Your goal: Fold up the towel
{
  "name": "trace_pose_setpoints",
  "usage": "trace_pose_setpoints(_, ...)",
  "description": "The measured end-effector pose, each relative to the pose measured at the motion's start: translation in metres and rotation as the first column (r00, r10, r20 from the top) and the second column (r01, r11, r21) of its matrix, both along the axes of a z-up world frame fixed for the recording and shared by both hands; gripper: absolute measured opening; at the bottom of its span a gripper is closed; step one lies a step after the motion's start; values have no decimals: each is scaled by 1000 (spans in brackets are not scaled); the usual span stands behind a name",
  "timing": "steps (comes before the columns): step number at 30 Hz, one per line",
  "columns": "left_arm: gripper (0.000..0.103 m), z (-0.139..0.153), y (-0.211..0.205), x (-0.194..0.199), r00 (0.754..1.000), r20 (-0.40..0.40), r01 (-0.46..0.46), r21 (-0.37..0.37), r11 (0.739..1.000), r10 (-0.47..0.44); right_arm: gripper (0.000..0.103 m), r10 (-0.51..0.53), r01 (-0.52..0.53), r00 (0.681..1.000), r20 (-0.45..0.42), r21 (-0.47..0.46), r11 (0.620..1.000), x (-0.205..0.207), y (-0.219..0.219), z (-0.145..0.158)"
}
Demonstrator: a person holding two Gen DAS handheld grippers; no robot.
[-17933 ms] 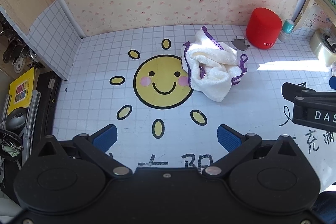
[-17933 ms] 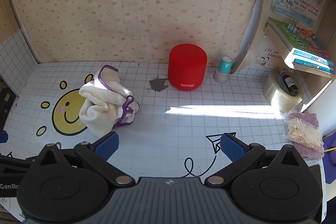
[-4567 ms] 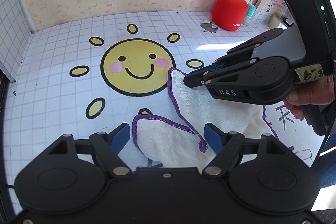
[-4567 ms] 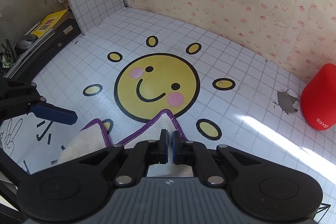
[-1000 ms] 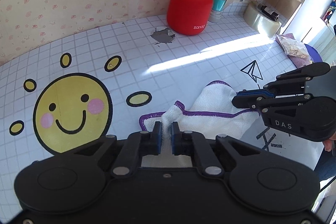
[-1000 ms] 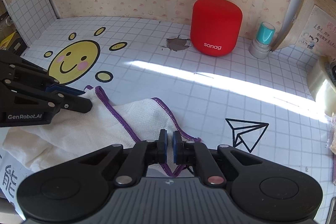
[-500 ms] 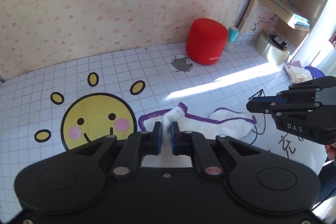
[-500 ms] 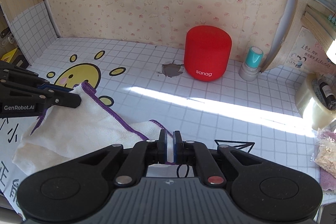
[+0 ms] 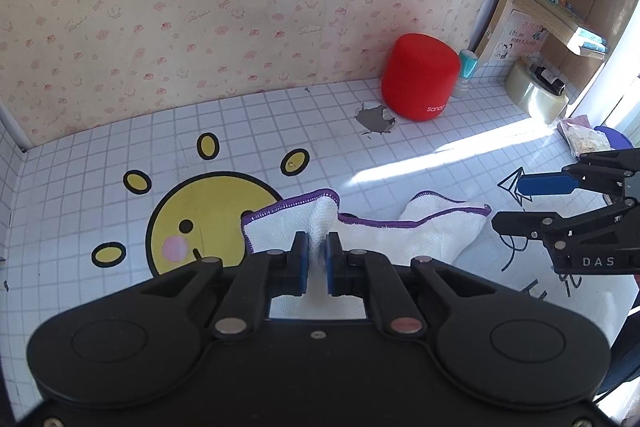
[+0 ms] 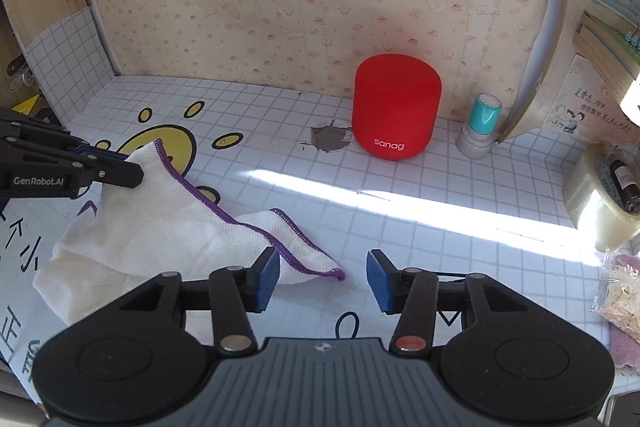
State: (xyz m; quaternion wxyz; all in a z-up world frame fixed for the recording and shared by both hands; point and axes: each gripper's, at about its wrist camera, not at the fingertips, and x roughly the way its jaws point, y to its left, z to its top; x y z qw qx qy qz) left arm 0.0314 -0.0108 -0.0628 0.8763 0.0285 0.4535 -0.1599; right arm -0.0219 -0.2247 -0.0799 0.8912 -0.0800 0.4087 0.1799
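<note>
Jaws of left gripper [image 9: 318,259] pinch towel [image 10: 168,223], pinched edge hidden; right gripper [image 10: 322,279] wide.

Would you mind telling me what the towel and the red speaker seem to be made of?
The towel looks like soft woven cotton, matte white with a stitched purple hem; it drapes and creases. The red speaker seems matte plastic or silicone: smooth, even, without glare, though fabric cannot be excluded.

Having been clamped on the towel's [image 10: 168,223] purple-edged corner half a second ago, the right tool [image 10: 322,277] is now standing with its jaws spread, the freed corner lying on the table [image 10: 400,227] just beyond them.
</note>
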Motion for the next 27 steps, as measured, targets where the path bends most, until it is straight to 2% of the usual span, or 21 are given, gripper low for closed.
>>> trace_pose_setpoints(3, 9, -3, 4, 0, 1000, -5, -11, 0, 1000, 11, 68, 101, -101, 995, 5, -31, 994, -4, 11, -5)
trace_pose_setpoints(10, 9, -4, 9, 2, 1000, -10, -26, 5, 1000, 26, 71, 209, -206, 976, 57, -66, 976, 6, 33, -16)
trace_pose_setpoints(19, 10, -5, 13, 5, 998, -11, -57, 11, 998, 57, 73, 356, -351, 933, 47, -90, 932, 25, 41, -28)
trace_pose_setpoints(22, 10, -4, 14, 5, 998, -9, -65, 11, 998, 66, 64, 342, -337, 938, 56, -81, 938, 25, 41, -20)
trace_pose_setpoints(25, 10, -4, 15, 6, 997, -8, -71, 8, 997, 71, 50, 327, -322, 943, 64, -72, 944, 26, 41, -13)
trace_pose_setpoints(27, 10, -4, 14, 6, 997, -5, -71, 10, 997, 71, 23, 317, -313, 946, 69, -66, 948, 26, 41, -9)
